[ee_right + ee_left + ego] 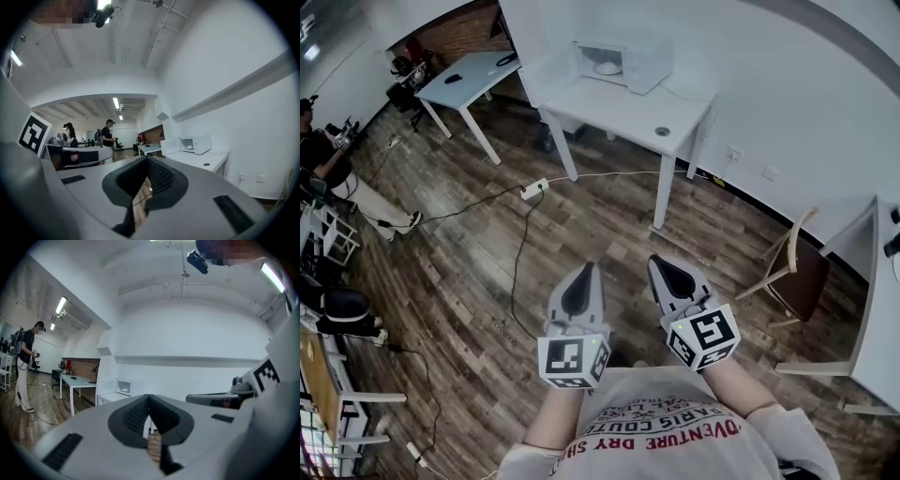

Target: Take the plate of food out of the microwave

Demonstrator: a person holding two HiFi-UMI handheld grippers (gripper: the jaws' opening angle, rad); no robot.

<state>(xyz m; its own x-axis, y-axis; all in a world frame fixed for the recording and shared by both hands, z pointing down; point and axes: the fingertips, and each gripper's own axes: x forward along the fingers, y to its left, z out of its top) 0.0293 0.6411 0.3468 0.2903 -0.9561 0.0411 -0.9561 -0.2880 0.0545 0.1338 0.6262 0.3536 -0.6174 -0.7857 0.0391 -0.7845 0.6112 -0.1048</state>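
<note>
Nearest item logged: the wearer's pale shirt (675, 441), its red lettering upside down, partly legible to me as "VENTURE DRY".

Left gripper (584, 272): grey shell, black ribbed pads, black-and-white marker cube (572, 361). Jaws were pressed together on nothing.

Right gripper (658, 264): same build. Jaws were likewise closed and empty, and it was level beside the left.

White microwave oven (628, 61): door swung open, stood on the far white table (628, 117). I could read no brand.

Plate of food (607, 67): a low pale mound that sat inside the oven cavity, well apart from both grippers.
</note>
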